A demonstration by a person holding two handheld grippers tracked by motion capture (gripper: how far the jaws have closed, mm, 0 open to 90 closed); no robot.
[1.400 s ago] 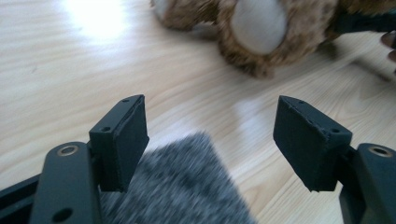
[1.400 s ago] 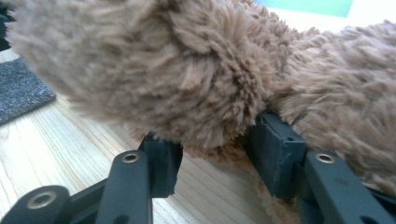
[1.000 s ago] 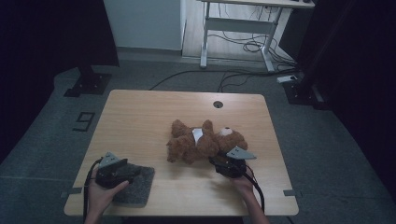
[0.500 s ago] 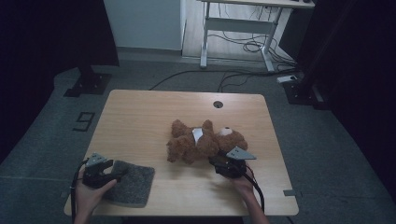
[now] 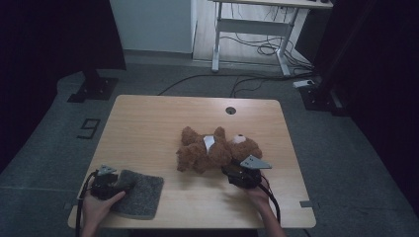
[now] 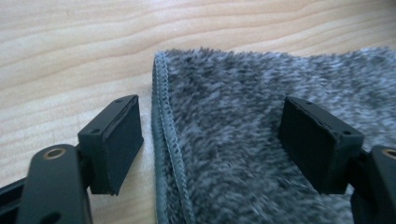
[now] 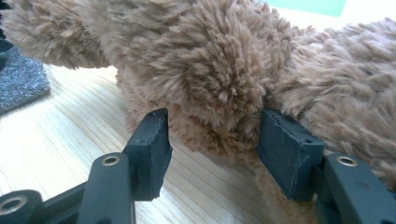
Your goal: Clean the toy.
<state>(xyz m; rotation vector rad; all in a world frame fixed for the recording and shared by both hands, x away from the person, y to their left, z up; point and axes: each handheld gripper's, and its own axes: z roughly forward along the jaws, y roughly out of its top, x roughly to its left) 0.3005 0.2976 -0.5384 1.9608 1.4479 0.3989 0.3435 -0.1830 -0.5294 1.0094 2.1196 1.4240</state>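
Grey cloth (image 6: 261, 140) lies between the spread left gripper (image 6: 210, 140) (right gripper (image 7: 212, 149) pinches teddy (image 7: 210, 65)).

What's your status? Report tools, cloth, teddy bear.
Left tool open, straddling grey cloth edge. Right tool around teddy bear limb. Nothing in the way.
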